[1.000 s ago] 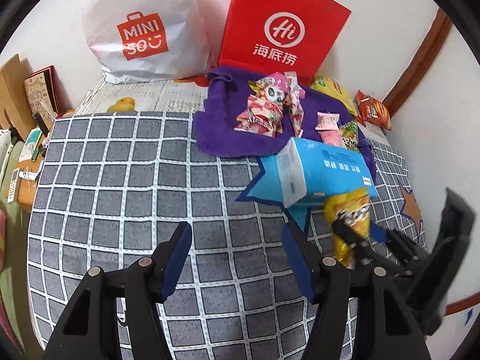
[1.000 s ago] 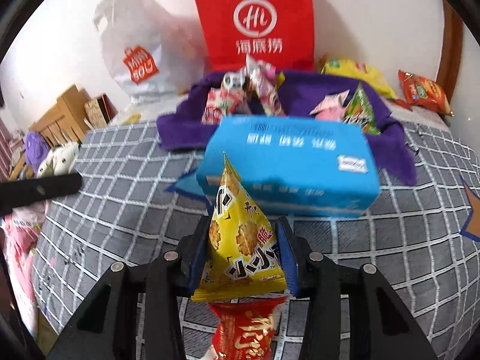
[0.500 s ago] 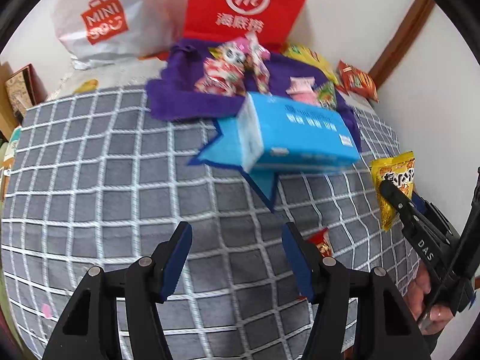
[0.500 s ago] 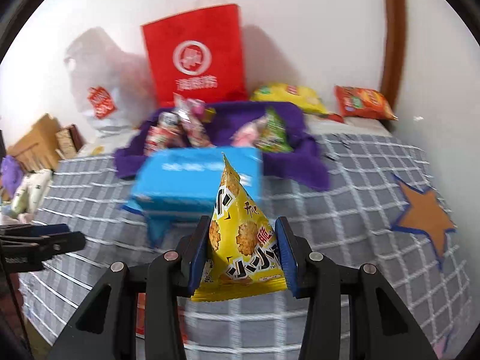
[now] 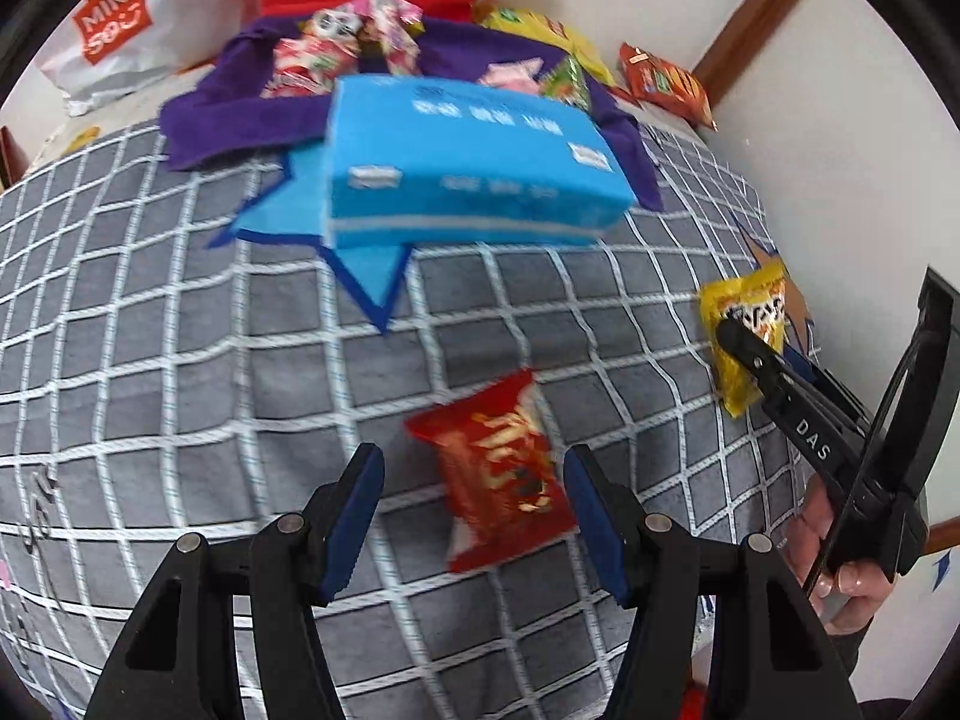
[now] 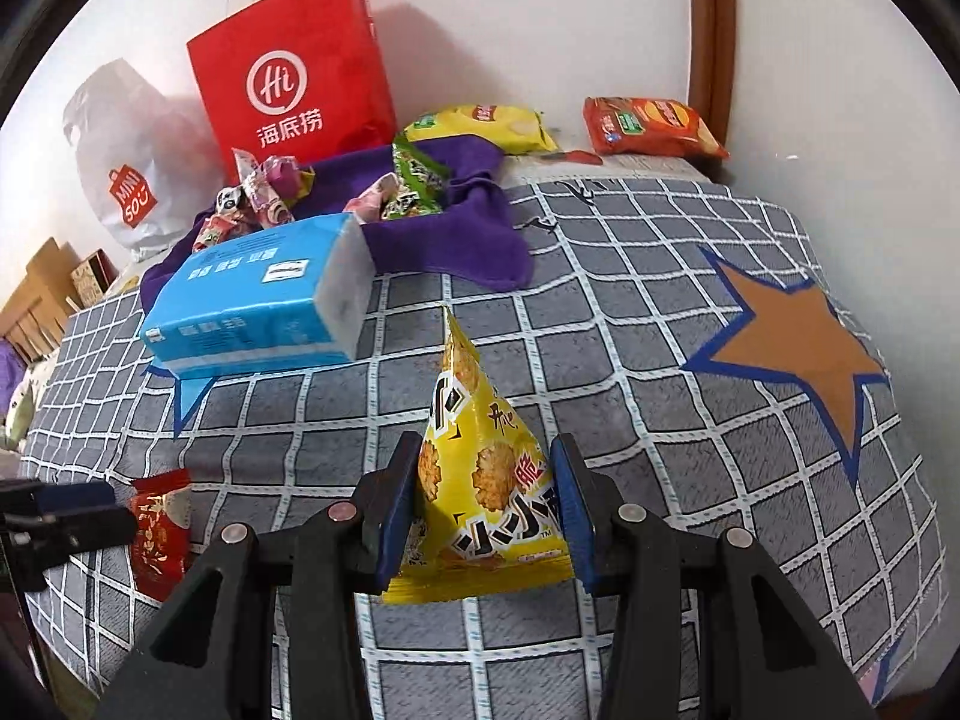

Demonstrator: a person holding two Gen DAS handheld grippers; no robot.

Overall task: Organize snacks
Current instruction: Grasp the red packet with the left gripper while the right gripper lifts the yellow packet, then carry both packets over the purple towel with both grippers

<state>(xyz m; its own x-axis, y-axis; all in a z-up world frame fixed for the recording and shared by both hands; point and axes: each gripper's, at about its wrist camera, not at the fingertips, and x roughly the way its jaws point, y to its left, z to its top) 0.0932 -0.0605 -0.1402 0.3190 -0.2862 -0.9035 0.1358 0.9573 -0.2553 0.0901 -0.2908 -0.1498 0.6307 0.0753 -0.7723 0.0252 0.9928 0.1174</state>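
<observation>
— While the right gripper [image 6: 483, 513] is clamped on the yellow triangular snack pack [image 6: 486, 480], how much of the sorting would you call done?

— Part of it, I judge. Several small packets [image 6: 258, 198] and a green packet [image 6: 420, 180] already lie on the purple cloth [image 6: 444, 240] at the back of the checked bedspread [image 6: 600, 360], in front of the red paper bag [image 6: 294, 72]. That looks like the gathering spot.

— And what is left?

— The yellow pack, for one: it hangs between the right pads, above the bedspread and well apart from the cloth. Then the red snack packet [image 5: 498, 474] lies loose on the bedspread near the front edge.

— Is the left gripper [image 5: 474, 504] on it?

— No. Its jaws stand moderately wide and empty, with the red packet below and between the fingers, nearer the right-hand pad; nothing presses on it yet.

— Anything else outstanding?

— A yellow chip bag [image 6: 480, 126] and an orange chip bag [image 6: 654, 126] sit by the wall beyond the cloth. Whether they belong with the pile I cannot tell. The blue tissue pack [image 5: 468, 168] rests in front of the cloth, on a blue star patch, partly blocking the way in.
</observation>
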